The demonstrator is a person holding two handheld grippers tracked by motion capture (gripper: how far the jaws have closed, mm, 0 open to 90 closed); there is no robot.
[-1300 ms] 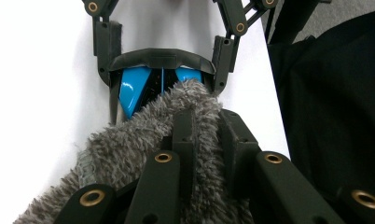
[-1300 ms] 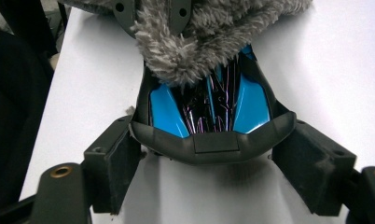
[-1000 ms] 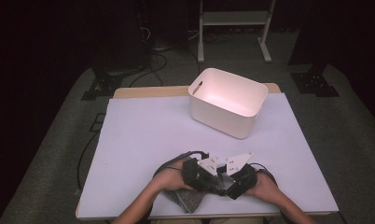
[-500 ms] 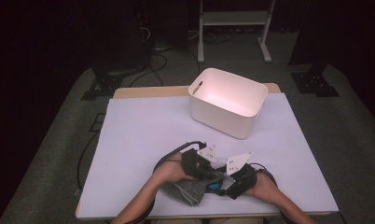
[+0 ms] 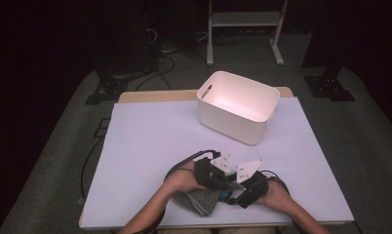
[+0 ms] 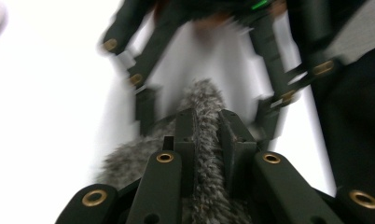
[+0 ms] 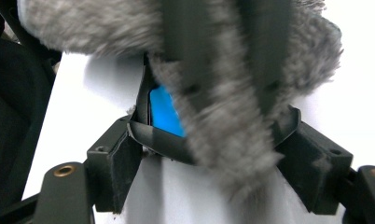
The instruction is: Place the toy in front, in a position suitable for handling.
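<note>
The table (image 5: 150, 146), under its pale cover, carried just two things, and they lay well apart. Far side, right of centre, the white bin (image 5: 238, 106) stood upright and open-topped, mouth up, likely the place the work was bound for. Down at the near edge, both hands crowded together over the grey furry cloth (image 5: 200, 201), which lay bunched on the table between them.

Left claw (image 6: 207, 122) — clamped narrow on a ridge of that grey fur, pile squeezed up between the pads, so the fold could not slip. Right claw (image 7: 213, 140) — spread wide, jaws standing either side of the hanging fur, pads not pressing it. One hand pinned, the other lined up to take a second hold, by the look of it.

Smallest bit: a blue patch (image 7: 164, 112) peeked from behind the fur in the right gripper view; what it was, hard to say.
</note>
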